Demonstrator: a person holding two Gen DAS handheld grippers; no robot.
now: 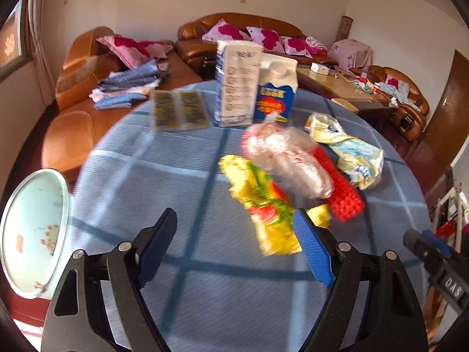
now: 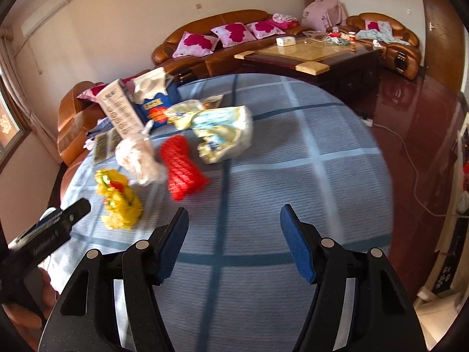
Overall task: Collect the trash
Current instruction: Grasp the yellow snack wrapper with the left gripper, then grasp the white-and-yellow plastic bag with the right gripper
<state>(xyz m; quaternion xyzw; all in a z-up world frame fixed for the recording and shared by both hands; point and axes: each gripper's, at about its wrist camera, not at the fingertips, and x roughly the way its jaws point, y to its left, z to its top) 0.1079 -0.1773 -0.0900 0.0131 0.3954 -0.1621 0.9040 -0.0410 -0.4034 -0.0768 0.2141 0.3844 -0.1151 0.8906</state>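
Trash lies on a round table with a blue checked cloth (image 1: 176,176). A yellow wrapper (image 1: 263,211) lies nearest, with a clear plastic bag (image 1: 290,161), a red mesh net (image 1: 340,187) and a pale yellow bag (image 1: 351,152) behind it. Two cartons, white (image 1: 237,82) and blue (image 1: 277,94), stand at the back beside flat dark packets (image 1: 180,110). My left gripper (image 1: 234,226) is open and empty above the cloth, its right finger just in front of the yellow wrapper. My right gripper (image 2: 233,220) is open and empty, nearer than the red net (image 2: 181,167) and the yellow wrapper (image 2: 117,202).
A pale green basin (image 1: 32,234) sits at the table's left edge. Brown leather sofas (image 1: 240,26) with pink cushions line the walls. A coffee table (image 2: 310,52) stands beyond the round table. The other gripper's body shows at the right edge of the left wrist view (image 1: 433,258).
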